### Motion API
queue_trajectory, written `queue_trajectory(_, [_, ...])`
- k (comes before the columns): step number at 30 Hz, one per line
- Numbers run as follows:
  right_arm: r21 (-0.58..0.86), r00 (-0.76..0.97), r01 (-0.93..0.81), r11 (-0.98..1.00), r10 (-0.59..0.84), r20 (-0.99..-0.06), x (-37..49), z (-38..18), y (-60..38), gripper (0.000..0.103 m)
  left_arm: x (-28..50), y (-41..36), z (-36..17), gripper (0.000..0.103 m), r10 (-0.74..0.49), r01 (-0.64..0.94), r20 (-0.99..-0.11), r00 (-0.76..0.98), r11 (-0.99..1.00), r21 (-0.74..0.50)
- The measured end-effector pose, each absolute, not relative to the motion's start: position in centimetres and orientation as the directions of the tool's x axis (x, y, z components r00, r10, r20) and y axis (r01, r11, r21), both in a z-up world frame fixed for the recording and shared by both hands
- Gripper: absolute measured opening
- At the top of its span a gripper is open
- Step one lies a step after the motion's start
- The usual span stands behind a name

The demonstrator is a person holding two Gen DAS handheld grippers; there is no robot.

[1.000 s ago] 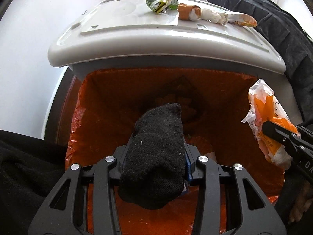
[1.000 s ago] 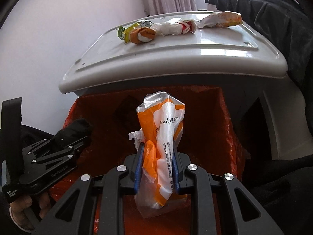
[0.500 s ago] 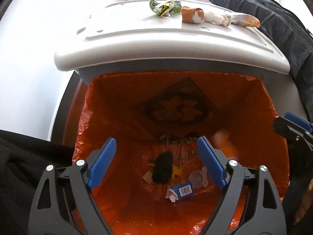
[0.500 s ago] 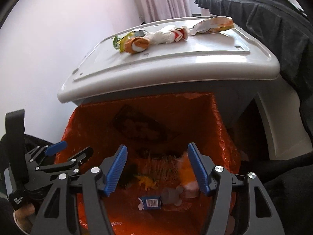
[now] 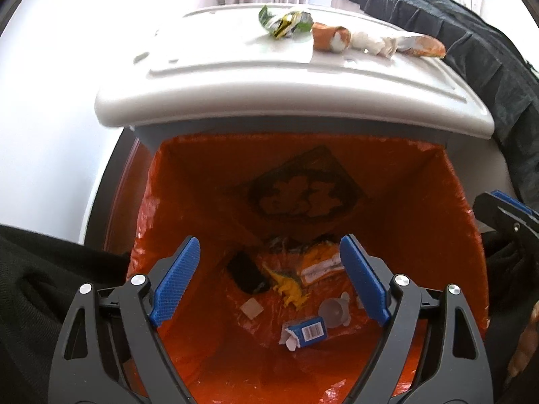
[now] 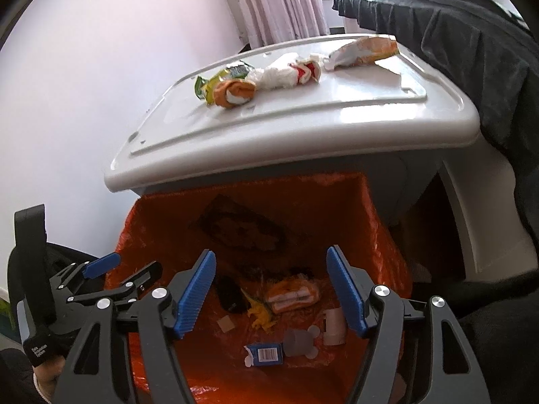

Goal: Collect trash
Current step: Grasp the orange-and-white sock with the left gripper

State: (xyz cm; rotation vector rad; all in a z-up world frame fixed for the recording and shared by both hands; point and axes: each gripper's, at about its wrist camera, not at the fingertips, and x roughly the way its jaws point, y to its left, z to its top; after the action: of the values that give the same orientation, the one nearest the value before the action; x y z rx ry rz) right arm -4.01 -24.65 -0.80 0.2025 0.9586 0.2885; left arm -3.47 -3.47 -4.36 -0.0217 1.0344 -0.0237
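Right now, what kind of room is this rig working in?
Probably a lived-in home room, maybe a bedroom. Pale pleated curtains hang against a plain white wall, dark fabric is draped at the right, and a white-lidded bin lined with an orange plastic bag holds household scraps.

The bin liner (image 5: pixel 421 208) is made of thin, shiny orange plastic (crinkled at the rim). The white lid (image 6: pixel 303 121) is smooth, glossy plastic. The dark cloth (image 6: pixel 471 33) looks soft and matt.
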Motion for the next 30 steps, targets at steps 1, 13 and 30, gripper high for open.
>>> queue_trajectory(1, [0.296,0.544,-0.159,0.942,0.334,-0.770,-3.7,-0.5,-24.8,0.068,-3.3,-3.6,-4.0,0.083,-0.038,0.017,-0.854,0.518,0.999,-0.034])
queue_trajectory(13, [0.210,0.663,-0.192,0.959,0.285,-0.693,5.1,6.6,-28.5,0.075,5.2,-6.0,0.8,0.083,-0.098,0.060,-0.776,0.622,0.995,-0.078])
queue_trajectory(30, [0.279,0.753,-0.066,0.958,0.231,-0.616,10.8,8.1,-33.2,0.082,18.9,-9.9,-2.9,0.088,-0.193,0.169,-0.789,0.583,0.979,-0.115])
